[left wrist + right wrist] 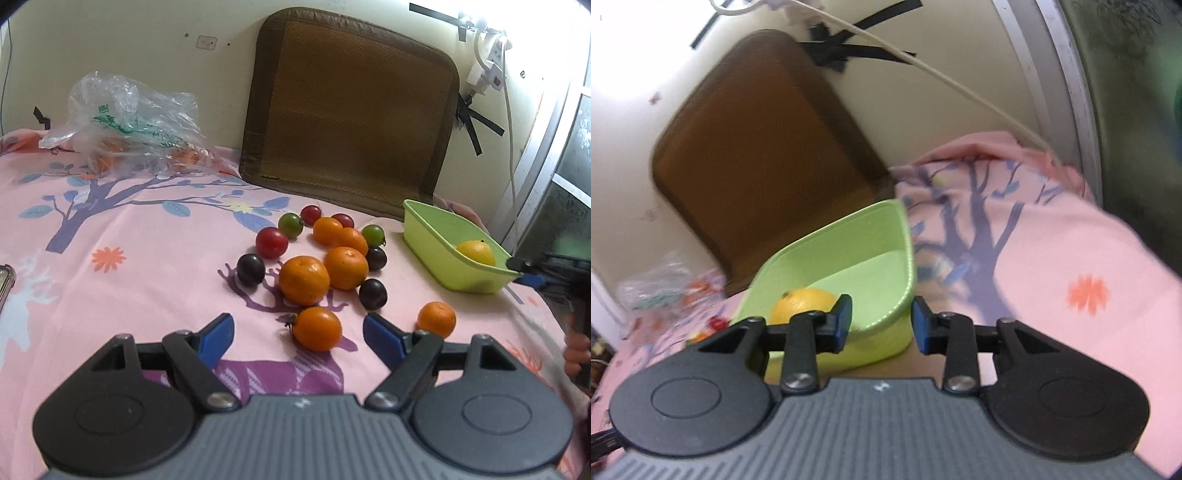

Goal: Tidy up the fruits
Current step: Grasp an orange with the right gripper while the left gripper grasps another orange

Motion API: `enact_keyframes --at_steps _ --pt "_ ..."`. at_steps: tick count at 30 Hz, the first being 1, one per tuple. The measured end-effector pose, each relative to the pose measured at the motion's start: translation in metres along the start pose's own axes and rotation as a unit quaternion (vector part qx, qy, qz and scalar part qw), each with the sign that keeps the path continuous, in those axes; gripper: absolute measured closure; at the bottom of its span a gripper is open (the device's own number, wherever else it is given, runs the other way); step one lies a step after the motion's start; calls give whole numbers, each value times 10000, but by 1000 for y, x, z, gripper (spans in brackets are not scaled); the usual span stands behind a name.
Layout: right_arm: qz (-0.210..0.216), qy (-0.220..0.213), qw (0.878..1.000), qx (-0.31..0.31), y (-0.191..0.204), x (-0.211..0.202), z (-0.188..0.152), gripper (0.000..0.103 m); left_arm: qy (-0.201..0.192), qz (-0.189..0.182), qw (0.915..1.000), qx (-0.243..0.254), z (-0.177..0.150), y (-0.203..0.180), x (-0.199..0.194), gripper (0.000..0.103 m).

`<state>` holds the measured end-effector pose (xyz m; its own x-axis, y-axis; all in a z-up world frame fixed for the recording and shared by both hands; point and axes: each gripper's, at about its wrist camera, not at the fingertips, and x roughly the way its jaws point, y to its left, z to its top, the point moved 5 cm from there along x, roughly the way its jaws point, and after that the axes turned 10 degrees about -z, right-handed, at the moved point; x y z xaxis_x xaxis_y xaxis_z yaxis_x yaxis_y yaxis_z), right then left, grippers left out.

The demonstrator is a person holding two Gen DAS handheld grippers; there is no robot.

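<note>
1. With the left gripper spread wide and holding nothing, I have the orange tomato sitting right between its blue pads on the pink bedsheet; that looks like the next pick.
2. Right gripper is part open around the near wall of the green basket, one pad inside, one outside. I judge it is steadying the basket, not clamped; the right view is blurred.
3. One yellow fruit is already in the basket. The rest are loose in a cluster on the bed: tangerines, red, green and dark tomatoes.
4. To do it well: lower, centre the pads on the tomato's widest part, squeeze softly since the skin bruises.
5. Watch the stem end at left; it may tip the fruit.
6. Soft bedding gives, so don't press down.
7. A stray tangerine touches the right finger; avoid nudging it.
</note>
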<state>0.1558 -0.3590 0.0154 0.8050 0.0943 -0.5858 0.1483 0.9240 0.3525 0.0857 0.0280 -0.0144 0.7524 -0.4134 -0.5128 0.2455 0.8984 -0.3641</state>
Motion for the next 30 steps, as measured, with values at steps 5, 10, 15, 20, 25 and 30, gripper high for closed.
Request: enact_keyframes --at_steps 5,10,15,20,25,30 --pt "-543 -1184 9899 -553 18 -66 -29 63 108 -73 9999 75 1 -2 8 25" --pt "263 -895 9762 -1959 91 -74 -90 63 259 -85 9991 337 2 -12 22 33" --pt "577 -336 9630 -2609 138 -42 -113 61 330 -43 9986 406 1 -14 32 40" --pt "565 -178 9557 -2883 161 -20 -116 54 334 -15 9977 596 -5 -21 36 40" --pt "540 13 9537 -2960 164 -13 -120 64 235 103 9972 703 -7 -22 37 67" --pt "635 -23 9568 -2837 159 -31 -132 65 254 -206 9980 543 -16 -31 25 68"
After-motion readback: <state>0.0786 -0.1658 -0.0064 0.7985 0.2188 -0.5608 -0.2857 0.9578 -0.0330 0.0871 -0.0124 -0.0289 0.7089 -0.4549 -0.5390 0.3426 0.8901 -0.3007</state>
